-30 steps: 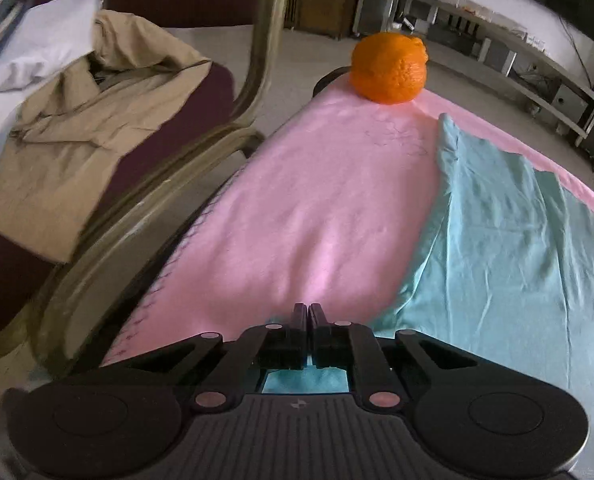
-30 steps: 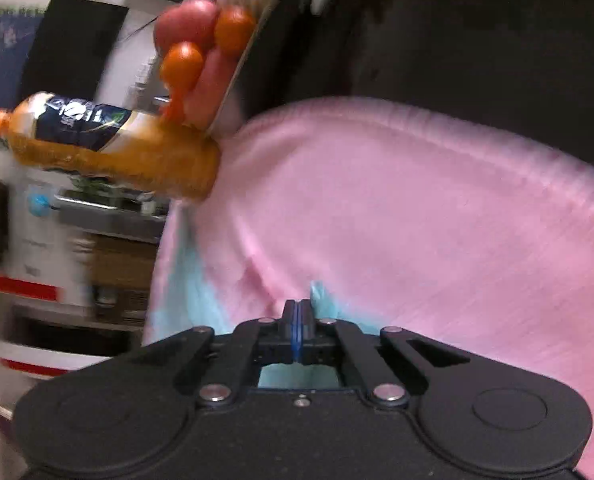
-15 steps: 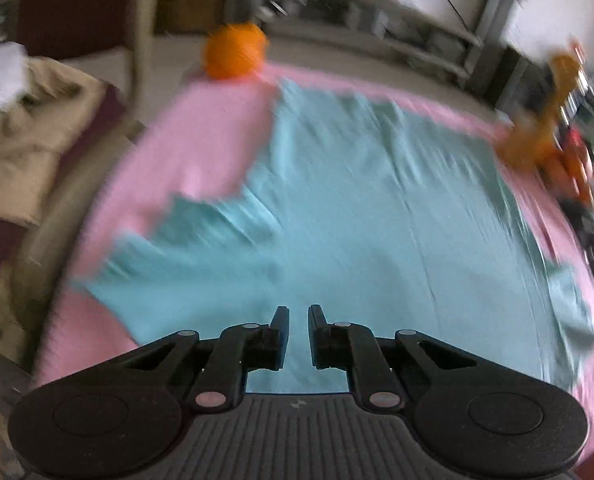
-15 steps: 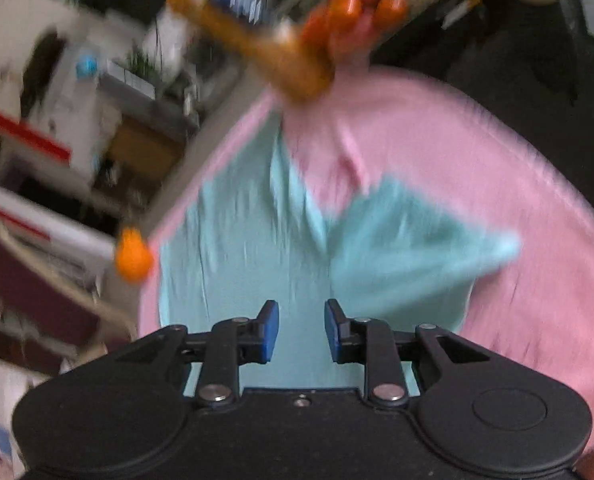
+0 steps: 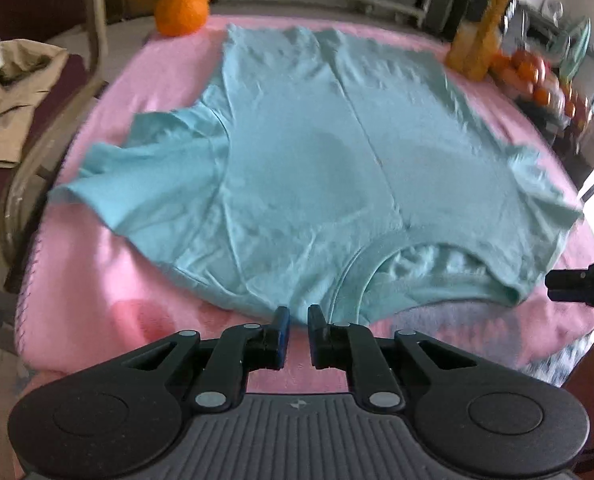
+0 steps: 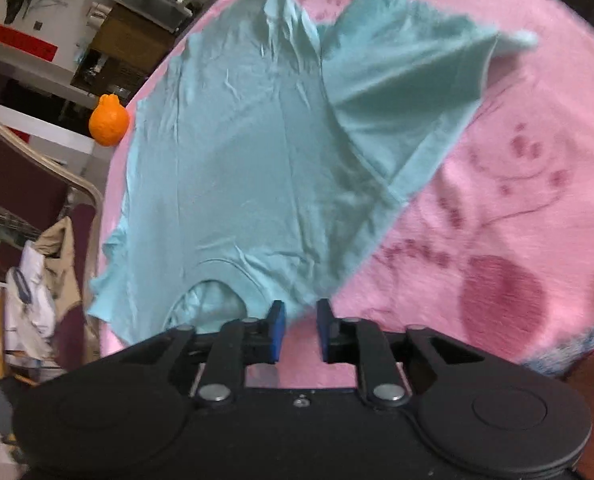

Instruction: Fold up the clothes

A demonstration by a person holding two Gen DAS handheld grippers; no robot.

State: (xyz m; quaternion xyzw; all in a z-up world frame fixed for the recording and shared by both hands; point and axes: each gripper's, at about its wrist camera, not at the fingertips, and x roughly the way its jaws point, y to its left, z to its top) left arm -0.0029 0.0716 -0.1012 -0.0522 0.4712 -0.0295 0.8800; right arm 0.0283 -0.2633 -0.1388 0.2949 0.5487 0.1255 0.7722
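A light blue T-shirt lies spread flat on a pink blanket that covers the table, its collar on the side nearest me and its hem at the far side. Both short sleeves are spread out to the sides; in my right wrist view, the sleeve on the right looks a little lifted at its outer edge and blurred.

My left gripper is open by a narrow gap and holds nothing. Its tips sit just at the near edge of the shirt, left of the collar, over the pink blanket. My right gripper is also open, a bit wider, and empty; its tips are at the near edge of the shirt just right of the collar. The dark tip of that gripper shows at the right edge of my left wrist view, near the shirt's shoulder.

An orange sits at the far left corner of the blanket, clear of the shirt. At the far right stand a bottle of orange drink and a pile of small red and orange fruit, both blurred. A chair with tan clothing draped on it stands beside the table on the left. The blanket carries a dark pink printed pattern on the right side.
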